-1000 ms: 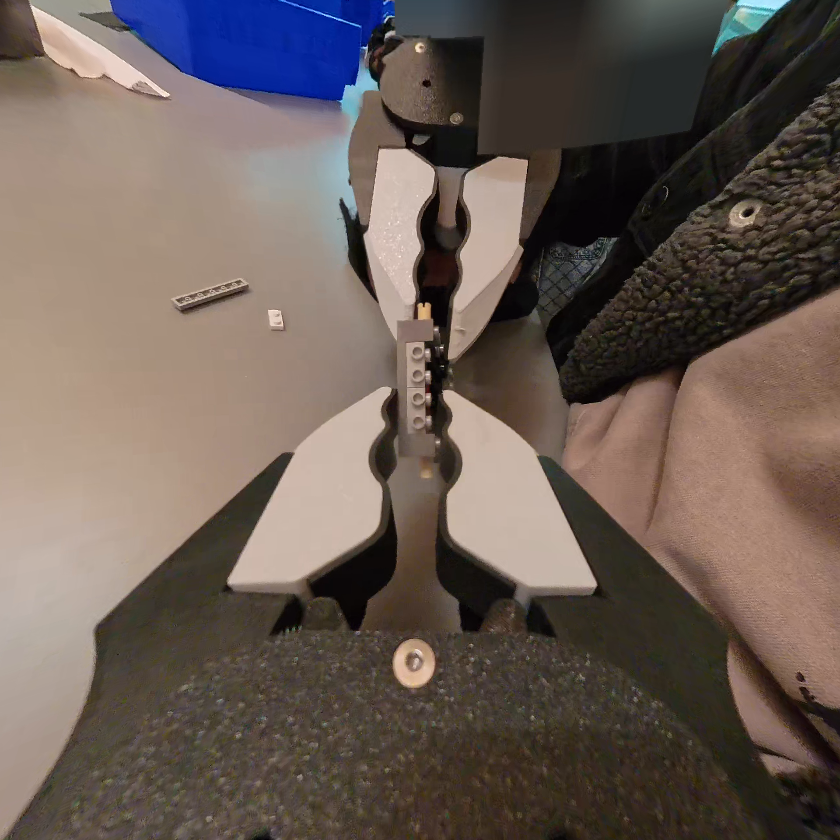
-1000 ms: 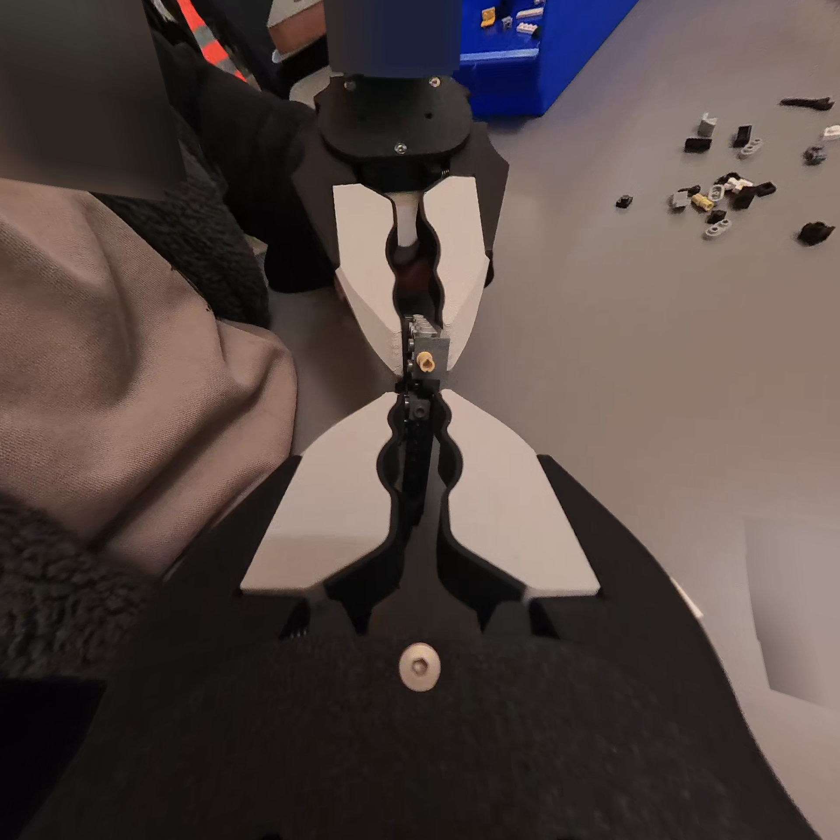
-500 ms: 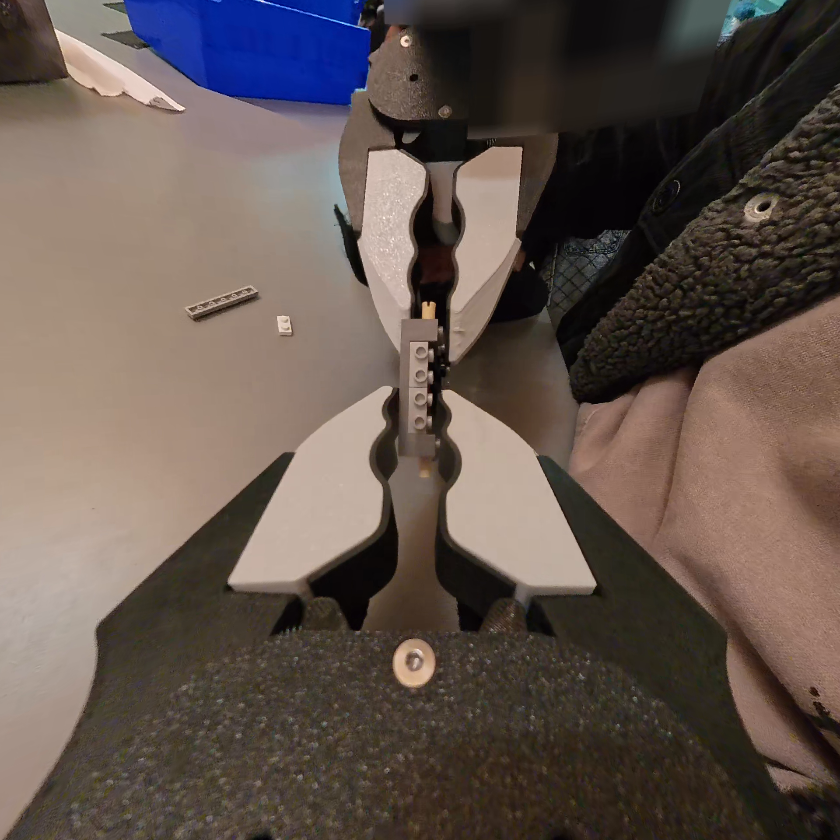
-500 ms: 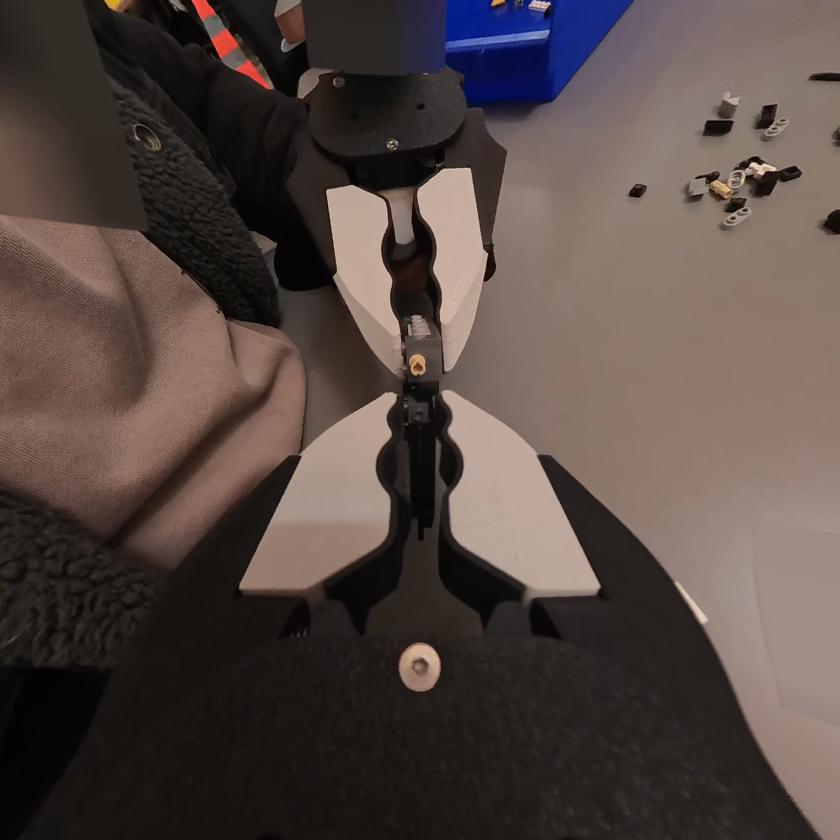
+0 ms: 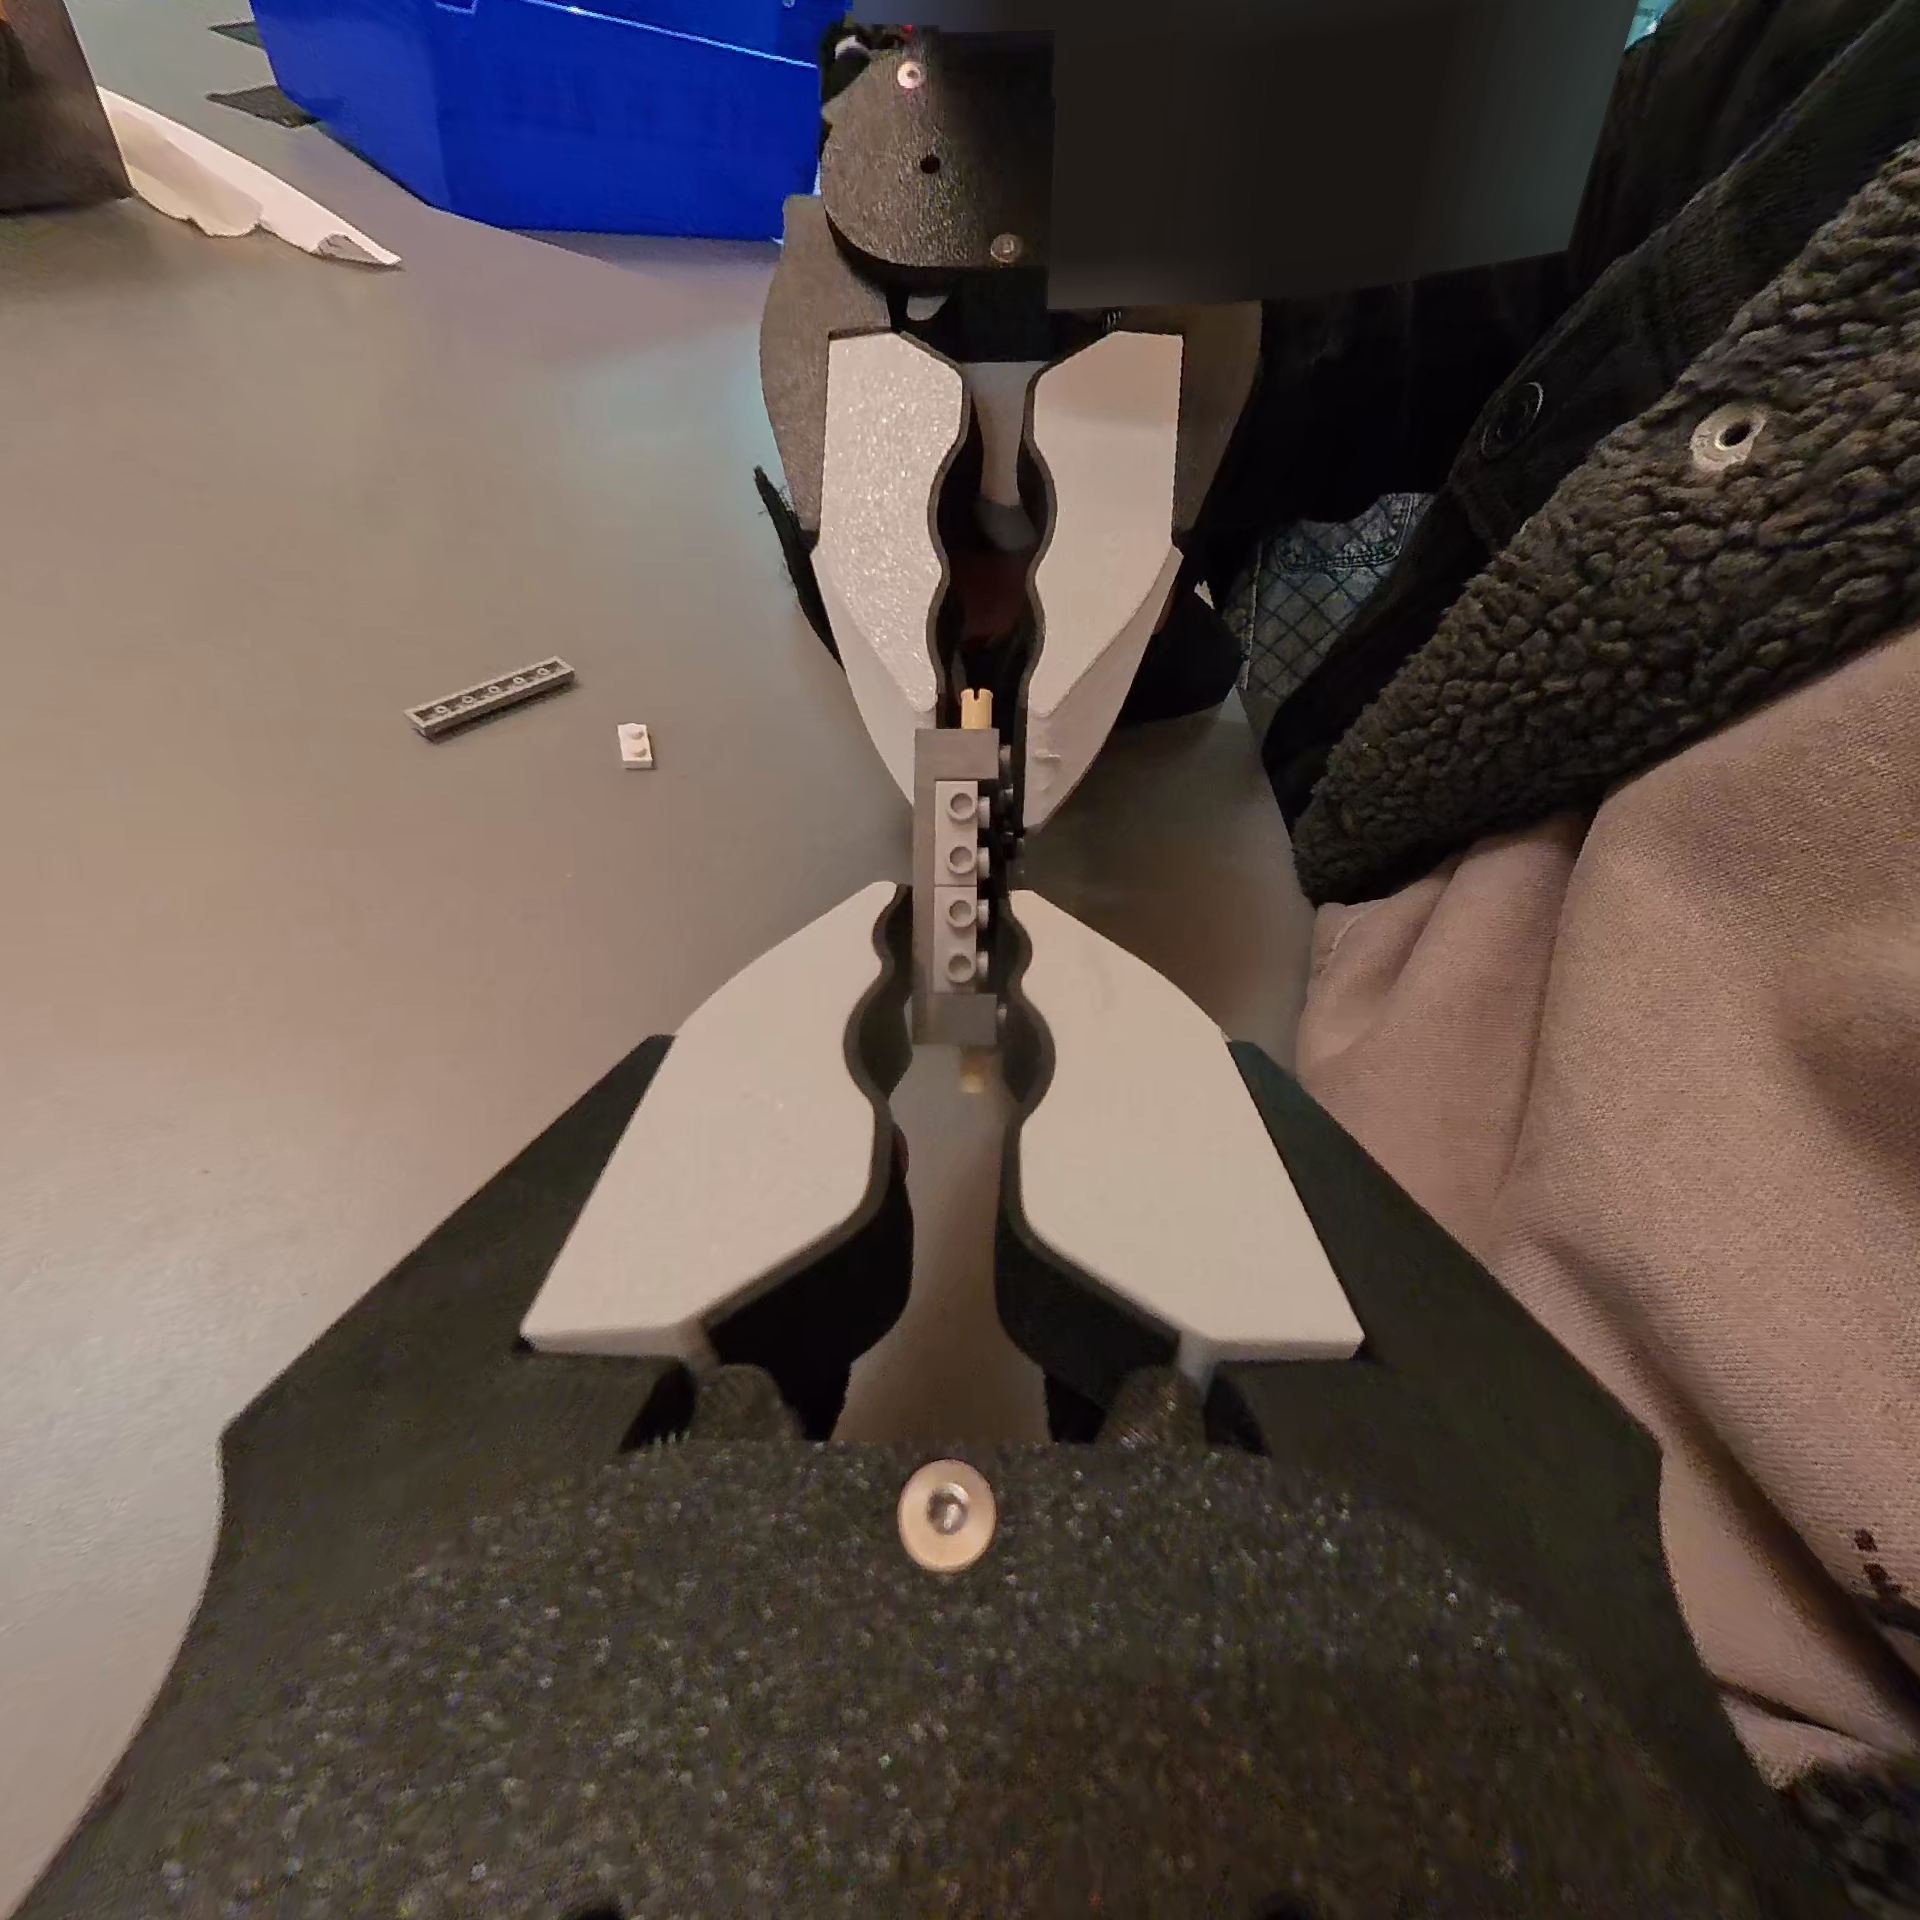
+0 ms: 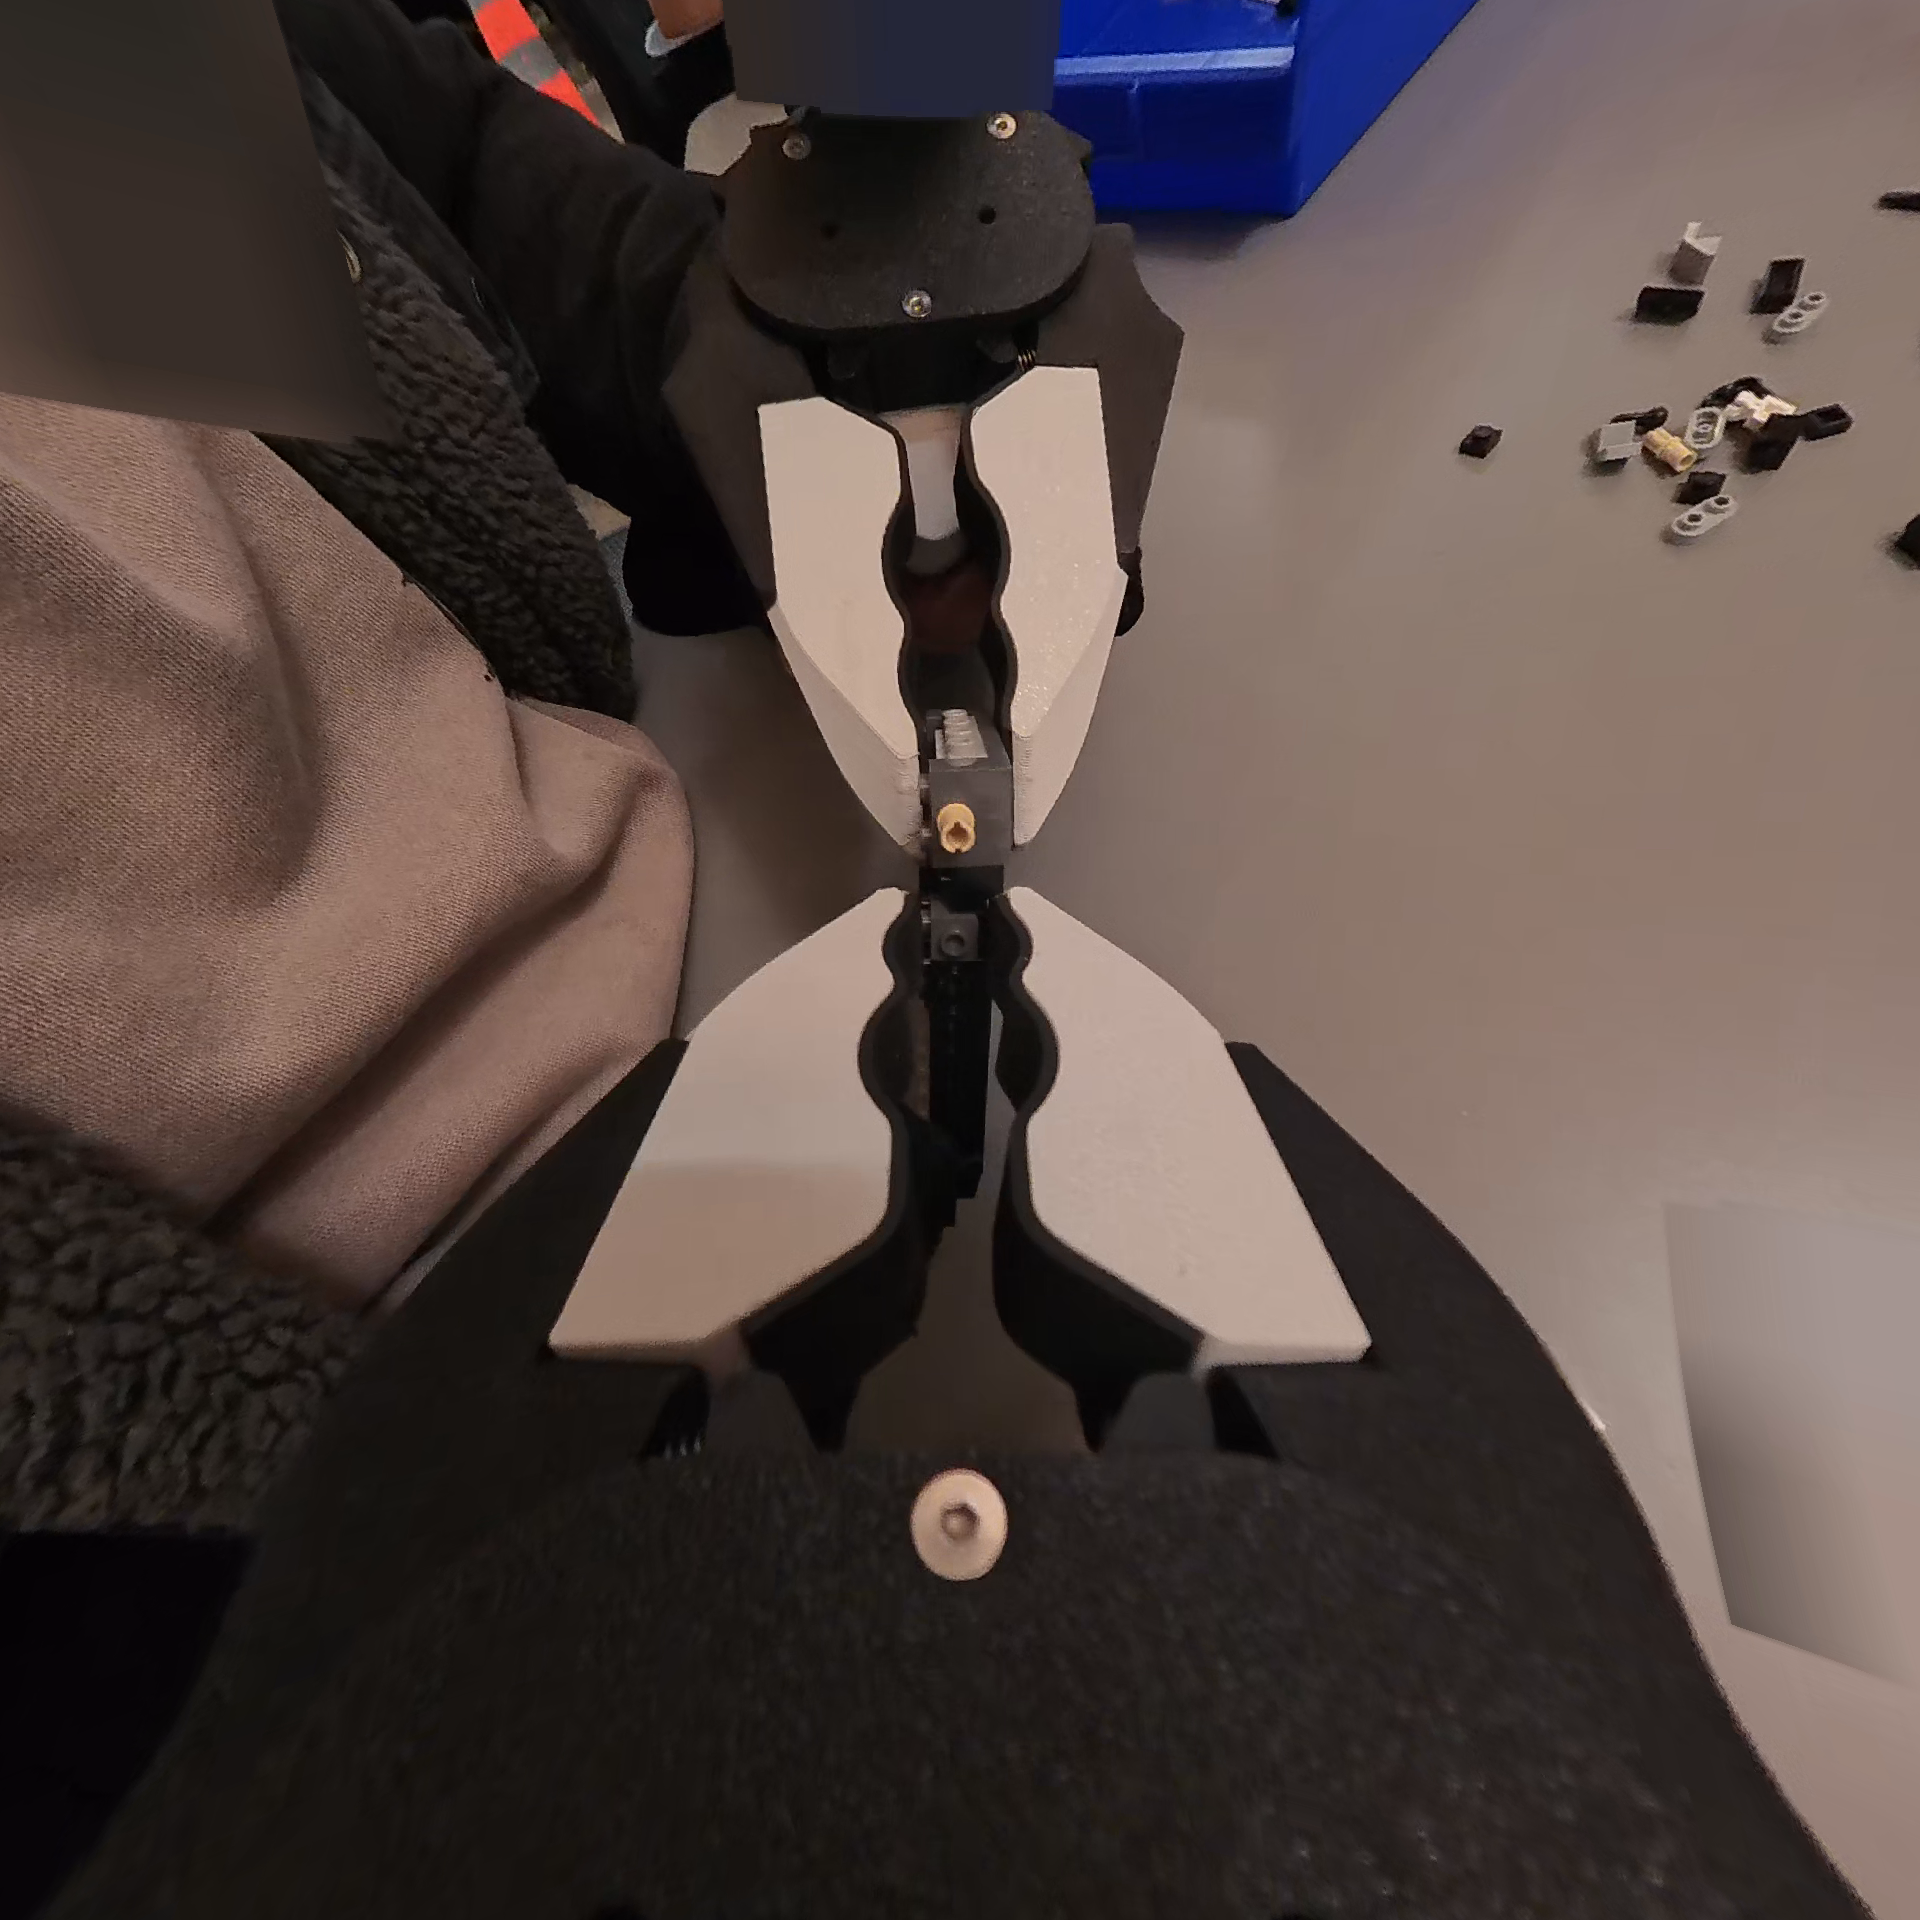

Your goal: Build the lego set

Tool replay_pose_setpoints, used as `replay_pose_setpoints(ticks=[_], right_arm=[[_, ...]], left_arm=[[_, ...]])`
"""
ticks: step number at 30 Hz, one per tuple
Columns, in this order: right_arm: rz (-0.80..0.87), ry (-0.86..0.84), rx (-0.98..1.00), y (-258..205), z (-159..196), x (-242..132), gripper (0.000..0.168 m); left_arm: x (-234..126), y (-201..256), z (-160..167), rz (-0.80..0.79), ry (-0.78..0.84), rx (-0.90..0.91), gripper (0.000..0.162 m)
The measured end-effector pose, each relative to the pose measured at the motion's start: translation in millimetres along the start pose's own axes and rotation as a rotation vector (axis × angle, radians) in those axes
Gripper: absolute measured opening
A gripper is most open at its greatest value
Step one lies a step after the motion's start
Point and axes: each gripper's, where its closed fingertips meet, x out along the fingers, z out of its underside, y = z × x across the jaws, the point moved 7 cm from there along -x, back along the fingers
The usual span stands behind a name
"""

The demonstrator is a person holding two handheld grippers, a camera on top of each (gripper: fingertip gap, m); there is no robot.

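Observation:
A small grey lego assembly (image 5: pixel 958 894) with tan pins at both ends is held above the grey table (image 5: pixel 312 935). My left gripper (image 5: pixel 958 906) is shut on its near end. My right gripper (image 5: pixel 977 748) faces it from the far side, tips almost touching the left's. In the right wrist view my right gripper (image 6: pixel 954 906) is shut on a long black lego part (image 6: pixel 954 1029). That part runs along the side of the grey block (image 6: pixel 971 800), which has a tan pin (image 6: pixel 954 827) and is held by the left gripper (image 6: pixel 961 831). How the black and grey parts join is hidden.
A long grey plate (image 5: pixel 488 698) and a small white plate (image 5: pixel 636 746) lie on the table to the left. Loose lego pieces (image 6: pixel 1704 436) are scattered at the right. A blue bin (image 5: pixel 540 114) stands at the back. A person's fleece jacket and beige garment (image 5: pixel 1558 1143) are close beside the grippers. My left and right fingertips are right by each other. The small white plate (image 5: pixel 636 746) is about 15 centimeters from both grippers' fingertips.
Both grippers keep their hold. The held pair has shifted slightly, and the grey block now sits more in line with the black part.

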Motion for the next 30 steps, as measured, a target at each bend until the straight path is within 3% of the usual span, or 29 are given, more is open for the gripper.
replay_pose_setpoints(ticks=[23,27,30], right_arm=[[0.075,0.034,-0.083,-13,1,0,0.011],[0.113,0.086,-0.018,-7,-3,-6,0.015],[0.224,0.133,0.006,2,-5,-21,0.042]], left_arm=[[-1,3,-2,-0.009,0.027,0.15,0.013],[-1,-2,-7,-0.014,0.065,0.05,0.013],[-7,-14,-10,-0.038,0.136,-0.186,0.013]])
